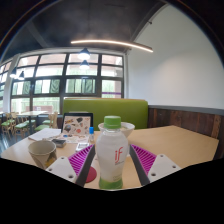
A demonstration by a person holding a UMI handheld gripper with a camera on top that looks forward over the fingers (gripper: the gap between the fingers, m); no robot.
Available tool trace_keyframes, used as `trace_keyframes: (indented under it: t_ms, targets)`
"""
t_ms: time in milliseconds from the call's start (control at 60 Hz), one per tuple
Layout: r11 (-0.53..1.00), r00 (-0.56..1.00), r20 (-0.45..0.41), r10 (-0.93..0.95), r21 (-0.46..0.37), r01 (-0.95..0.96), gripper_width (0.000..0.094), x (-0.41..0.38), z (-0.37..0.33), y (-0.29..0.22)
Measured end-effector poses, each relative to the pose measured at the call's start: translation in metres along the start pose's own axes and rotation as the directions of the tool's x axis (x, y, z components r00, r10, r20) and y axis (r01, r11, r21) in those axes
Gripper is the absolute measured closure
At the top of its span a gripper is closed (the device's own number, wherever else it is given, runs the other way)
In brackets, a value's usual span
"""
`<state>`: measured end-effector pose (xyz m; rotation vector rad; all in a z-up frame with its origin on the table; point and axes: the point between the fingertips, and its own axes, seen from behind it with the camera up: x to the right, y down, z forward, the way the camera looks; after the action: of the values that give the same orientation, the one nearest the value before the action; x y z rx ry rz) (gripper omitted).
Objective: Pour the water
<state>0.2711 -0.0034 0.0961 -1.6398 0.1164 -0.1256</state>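
desk (170,140), pale wood, carries every item and runs back to a green bench seat (105,110) under tall windows. bottle (111,152), clear plastic with a green cap and a pink "if" mark, stands upright between the pink pads of the tool (111,168); both pads appear to lie against its sides, so the tool is read as closed on the bottle. whether the base rests on the desk or is raised cannot be told. cup (42,152), pale brown with an open mouth, sits on the desk to the left of the bottle, near but apart from it, and is taken as the receiver. progress, as judged: the grasp looks done; the cap seems in place, the bottle is untilted, and no water is seen flowing, so carrying over, tilting and pouring remain.
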Motion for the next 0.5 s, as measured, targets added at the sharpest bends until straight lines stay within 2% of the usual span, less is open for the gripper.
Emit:
trace_keyframes:
  t_ms: [33, 67, 183, 350, 417, 500]
  targets:
    - [1.000, 1.000, -0.002, -0.010, -0.002, 0.010, 0.0233, 0.000, 0.007, 0.001]
    - [1.000, 1.000, -0.004, -0.024, -0.005, 0.024, 0.0479, 0.000, 0.013, 0.004]
    - [0.997, 0.999, -0.027, -0.032, 0.071, 0.034, 0.0522, 0.002, 0.018, -0.003]
    - [0.998, 1.000, -0.007, -0.002, 0.058, 0.002, 0.0630, 0.000, 0.021, 0.001]
    - [0.997, 0.998, -0.009, -0.062, 0.034, 0.062, 0.0638, -0.006, 0.022, 0.000]
    - [0.972, 0.971, -0.042, -0.234, 0.023, 0.236, 0.0638, -0.017, 0.022, -0.012]
